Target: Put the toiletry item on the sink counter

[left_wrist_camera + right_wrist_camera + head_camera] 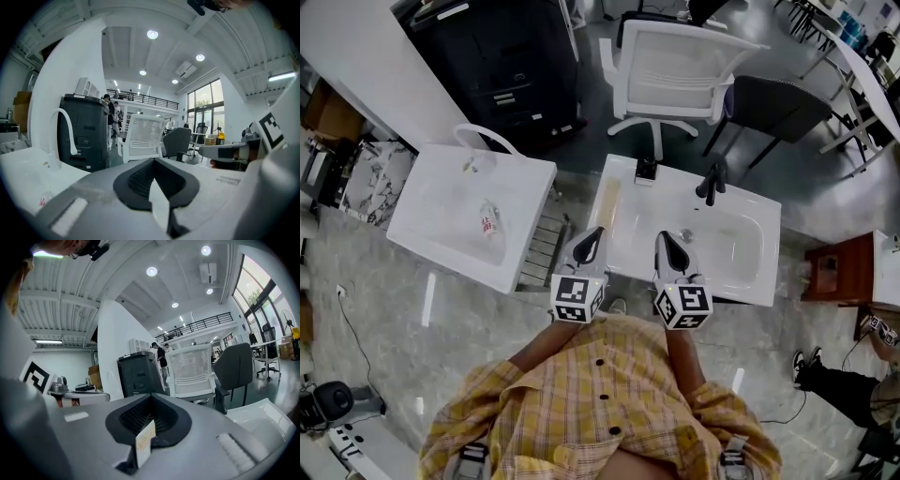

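A small pale tube (pixel 490 222) with red print is seen lying flat inside the glossy white left basin (pixel 431 202), well apart from both grippers. Its long axis is directed roughly away from the person and is slightly slanted. Which end bears the cap cannot be told. The left gripper (pixel 596 232) and the right gripper (pixel 665 238), matt grey with ribbed black pads, are pressed together on nothing, over the near rim of the right sink (pixel 750 272).
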The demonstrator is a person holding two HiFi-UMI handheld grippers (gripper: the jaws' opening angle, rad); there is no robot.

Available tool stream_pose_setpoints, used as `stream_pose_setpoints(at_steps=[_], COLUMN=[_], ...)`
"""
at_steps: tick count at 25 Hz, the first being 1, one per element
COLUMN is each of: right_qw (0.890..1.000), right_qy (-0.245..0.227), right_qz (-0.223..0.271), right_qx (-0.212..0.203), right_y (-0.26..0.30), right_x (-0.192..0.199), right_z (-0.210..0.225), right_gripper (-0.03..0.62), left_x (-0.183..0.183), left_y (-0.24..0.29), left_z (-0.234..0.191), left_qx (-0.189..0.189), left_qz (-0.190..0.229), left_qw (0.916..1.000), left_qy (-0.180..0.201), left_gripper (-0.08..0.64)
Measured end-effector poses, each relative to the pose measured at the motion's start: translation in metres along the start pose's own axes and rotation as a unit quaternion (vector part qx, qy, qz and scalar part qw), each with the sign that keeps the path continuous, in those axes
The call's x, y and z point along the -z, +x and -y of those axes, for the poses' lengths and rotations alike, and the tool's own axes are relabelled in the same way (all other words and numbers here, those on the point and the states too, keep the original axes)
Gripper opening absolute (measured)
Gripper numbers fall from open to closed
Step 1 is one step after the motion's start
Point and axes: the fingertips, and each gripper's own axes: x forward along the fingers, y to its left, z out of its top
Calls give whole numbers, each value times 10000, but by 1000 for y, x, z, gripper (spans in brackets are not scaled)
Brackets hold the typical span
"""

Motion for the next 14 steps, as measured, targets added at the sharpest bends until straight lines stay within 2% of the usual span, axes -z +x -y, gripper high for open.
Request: stream_pose_setpoints(at_steps=[5,14], right_qw=[9999,9998], right_qy=[-44,-102], right_qz=[83,73], right_qx=[-137,-145], right_y=[-1,-1], right_x=[-6,-5], right_z=[-3,-2], right_gripper=[-2,-2], left_x=[-5,-9], left_y=[-3,-1], left_z=[2,7], left_qx=[-16,43], left_qz=[70,160], left_qw=[10000,9998], left_qy=[48,137], left_gripper=[-2,0])
